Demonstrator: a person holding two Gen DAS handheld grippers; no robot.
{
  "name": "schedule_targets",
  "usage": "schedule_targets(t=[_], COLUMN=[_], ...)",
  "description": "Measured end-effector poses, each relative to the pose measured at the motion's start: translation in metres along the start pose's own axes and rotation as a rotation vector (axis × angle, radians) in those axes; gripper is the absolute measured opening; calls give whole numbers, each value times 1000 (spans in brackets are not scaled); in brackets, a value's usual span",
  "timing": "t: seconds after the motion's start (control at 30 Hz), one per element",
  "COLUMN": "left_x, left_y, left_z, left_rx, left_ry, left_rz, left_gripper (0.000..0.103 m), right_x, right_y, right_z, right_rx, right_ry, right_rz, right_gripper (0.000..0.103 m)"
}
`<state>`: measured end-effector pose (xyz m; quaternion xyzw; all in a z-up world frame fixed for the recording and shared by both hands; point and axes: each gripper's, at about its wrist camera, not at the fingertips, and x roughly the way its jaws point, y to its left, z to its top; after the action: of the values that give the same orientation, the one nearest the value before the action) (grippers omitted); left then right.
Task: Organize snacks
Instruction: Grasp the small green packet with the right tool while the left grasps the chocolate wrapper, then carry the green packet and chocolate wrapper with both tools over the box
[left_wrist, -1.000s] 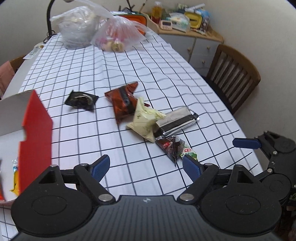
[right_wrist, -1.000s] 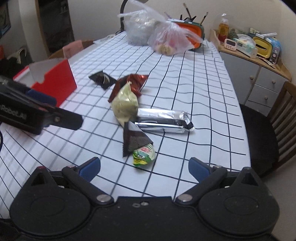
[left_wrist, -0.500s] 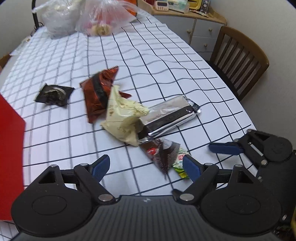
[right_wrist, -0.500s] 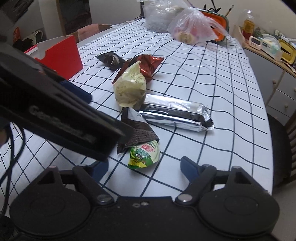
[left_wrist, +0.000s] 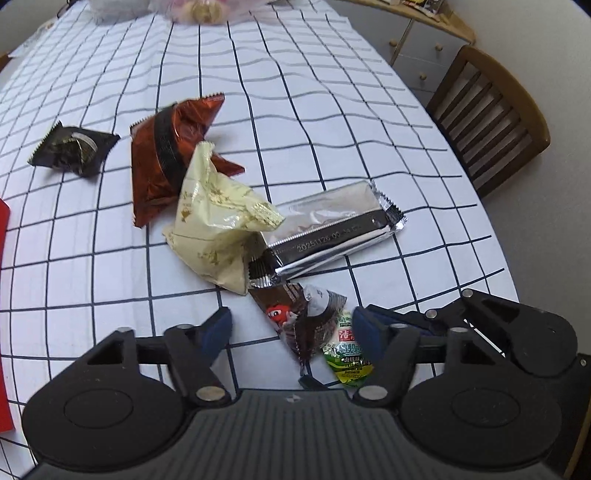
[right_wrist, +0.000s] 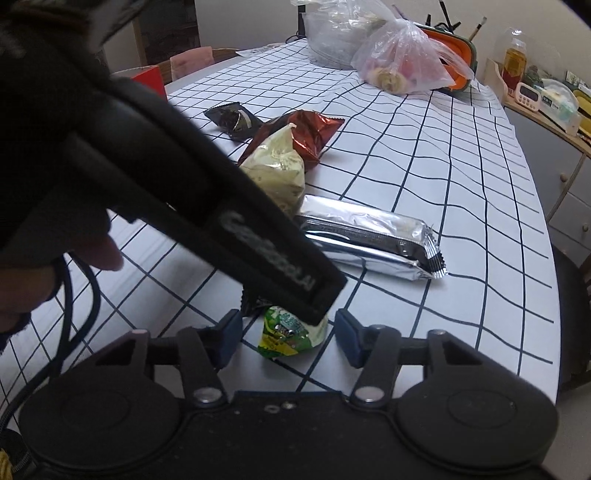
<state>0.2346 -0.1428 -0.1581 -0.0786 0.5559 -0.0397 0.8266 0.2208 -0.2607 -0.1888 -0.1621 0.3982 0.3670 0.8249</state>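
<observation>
Snacks: six packets on the checked tablecloth (left_wrist: 332, 110), all by the silver bar (left_wrist: 332, 229).
Silver bar: one, long and shiny, lying flat, long side slanting toward the chair (left_wrist: 491, 114).
Others: one cream bag (left_wrist: 218, 221), one red-brown bag (left_wrist: 166, 155), one black packet (left_wrist: 74, 149), one brown candy packet (left_wrist: 303, 321), one green packet (right_wrist: 290, 328).
Left gripper (left_wrist: 291, 332): closing, brown candy packet between its fingers, not pressed.
Right gripper (right_wrist: 288, 338): closing, green packet between, not touching.

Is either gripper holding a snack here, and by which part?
Nothing is held yet. The left gripper is closing around the brown packet, the right gripper around the green packet; the pads don't touch either.
</observation>
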Motion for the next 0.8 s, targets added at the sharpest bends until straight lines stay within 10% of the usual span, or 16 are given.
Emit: schedule_targets(t=[0.37, 0.8], left_x=[5, -13], left_y=[3, 17], left_z=[5, -7], left_rx=[-35, -54], left_ry=[25, 7], left_rz=[-39, -65], left_gripper=[34, 27], right_x=[-4, -18], right_y=[-1, -3], right_z=[-2, -5], right_rx=[7, 76], right_ry=[-10, -12], right_rz=[-16, -36], right_gripper=[33, 32])
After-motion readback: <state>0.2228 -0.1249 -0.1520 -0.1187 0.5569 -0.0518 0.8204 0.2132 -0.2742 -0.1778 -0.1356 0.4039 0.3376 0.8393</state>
